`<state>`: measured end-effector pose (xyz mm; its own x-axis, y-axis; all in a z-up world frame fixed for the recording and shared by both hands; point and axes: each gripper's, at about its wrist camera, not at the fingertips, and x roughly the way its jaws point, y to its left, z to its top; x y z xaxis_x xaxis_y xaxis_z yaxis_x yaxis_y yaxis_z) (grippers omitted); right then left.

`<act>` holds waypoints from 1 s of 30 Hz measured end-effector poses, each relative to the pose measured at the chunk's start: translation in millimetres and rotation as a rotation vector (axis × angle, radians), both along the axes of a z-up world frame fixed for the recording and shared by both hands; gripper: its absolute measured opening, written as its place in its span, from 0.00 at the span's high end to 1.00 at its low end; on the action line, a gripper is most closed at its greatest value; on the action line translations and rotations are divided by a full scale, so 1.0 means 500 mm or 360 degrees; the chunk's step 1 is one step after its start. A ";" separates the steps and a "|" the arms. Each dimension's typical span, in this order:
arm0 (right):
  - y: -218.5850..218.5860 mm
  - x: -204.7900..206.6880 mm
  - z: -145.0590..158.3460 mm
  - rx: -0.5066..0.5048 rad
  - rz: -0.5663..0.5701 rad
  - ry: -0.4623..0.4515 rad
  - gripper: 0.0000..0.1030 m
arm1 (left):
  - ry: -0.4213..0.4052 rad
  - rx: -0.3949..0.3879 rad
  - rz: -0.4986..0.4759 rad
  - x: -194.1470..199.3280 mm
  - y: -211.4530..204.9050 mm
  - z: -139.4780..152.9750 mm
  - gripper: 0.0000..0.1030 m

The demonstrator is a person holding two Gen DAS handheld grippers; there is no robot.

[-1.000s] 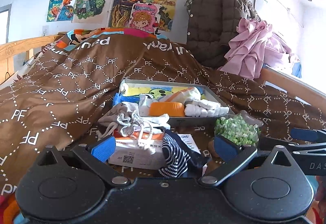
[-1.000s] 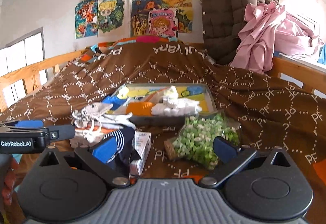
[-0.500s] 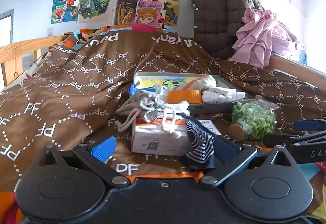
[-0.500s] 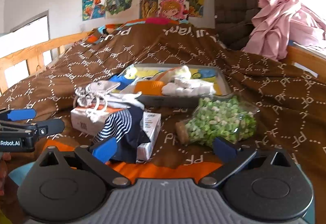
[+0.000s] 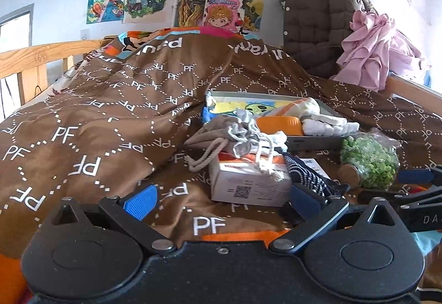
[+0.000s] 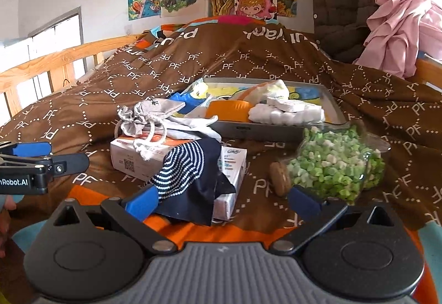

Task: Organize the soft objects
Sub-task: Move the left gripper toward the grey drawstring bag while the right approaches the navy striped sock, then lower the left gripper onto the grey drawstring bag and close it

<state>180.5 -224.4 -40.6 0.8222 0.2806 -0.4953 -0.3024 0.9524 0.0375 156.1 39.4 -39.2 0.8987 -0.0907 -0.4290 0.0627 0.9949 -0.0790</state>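
Above the brown quilt (image 5: 105, 121), both tongs — left (image 5: 221, 200), right (image 6: 223, 200) — gape wide, holding nothing.

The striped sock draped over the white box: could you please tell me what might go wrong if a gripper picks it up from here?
Two likely risks. The striped sock lies on the white box, so a low pinch may catch the box edge. The grey drawstring bag also rests on that box, cords dangling; tugging could snag or topple it.
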 end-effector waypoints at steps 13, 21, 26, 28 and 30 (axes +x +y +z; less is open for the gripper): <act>0.006 0.024 -0.014 0.0092 0.0025 -0.0030 0.00 | -0.0050 -0.0096 0.0087 0.054 0.014 0.016 0.01; 0.019 0.053 -0.024 0.0156 0.0048 -0.0075 0.00 | -0.0063 -0.0099 0.0090 0.099 -0.007 0.026 0.01; 0.022 0.076 -0.023 0.0201 0.0059 -0.0063 0.00 | -0.0057 -0.0128 0.0089 0.137 -0.017 0.029 0.01; 0.025 0.087 -0.024 0.0200 0.0055 -0.0053 0.00 | -0.0047 -0.0143 0.0092 0.155 -0.019 0.026 0.01; 0.028 0.095 -0.028 0.0202 0.0047 -0.0040 0.00 | -0.0028 -0.0172 0.0098 0.172 -0.020 0.022 0.01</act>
<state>228.1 -210.2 -54.7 0.8244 0.3642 -0.4333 -0.3329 0.9311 0.1493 242.3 29.5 -28.4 0.9114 -0.0798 -0.4037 0.0039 0.9827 -0.1854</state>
